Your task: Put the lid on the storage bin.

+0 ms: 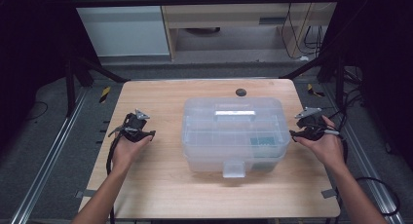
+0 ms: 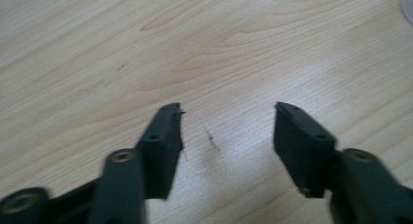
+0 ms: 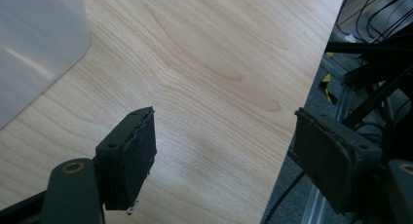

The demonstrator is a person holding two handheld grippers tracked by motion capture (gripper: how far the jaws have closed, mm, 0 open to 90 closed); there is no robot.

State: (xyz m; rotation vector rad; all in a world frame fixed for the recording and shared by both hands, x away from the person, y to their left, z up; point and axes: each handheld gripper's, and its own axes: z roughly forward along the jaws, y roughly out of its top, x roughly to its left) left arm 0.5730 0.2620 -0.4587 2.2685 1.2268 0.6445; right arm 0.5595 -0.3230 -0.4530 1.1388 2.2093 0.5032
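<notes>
no readable text, no labels, no numbers anywhere

We are looking at a lab or test room: a wooden desk [image 1: 160,185] is standing inside a black metal frame [image 1: 204,1], cables [image 1: 297,24] are hanging beyond its far edge, and yellow-black tape marks [image 1: 104,94] are sticking to the grey floor [image 1: 48,151].

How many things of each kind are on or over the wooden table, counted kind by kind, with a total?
Clear plastic box with lid and handle: 1
Black two-jaw grippers: 2, the left gripper and the right gripper, both open, each to one side of the box
Dark round disc near the table's far edge: 1
Total: 4
</notes>
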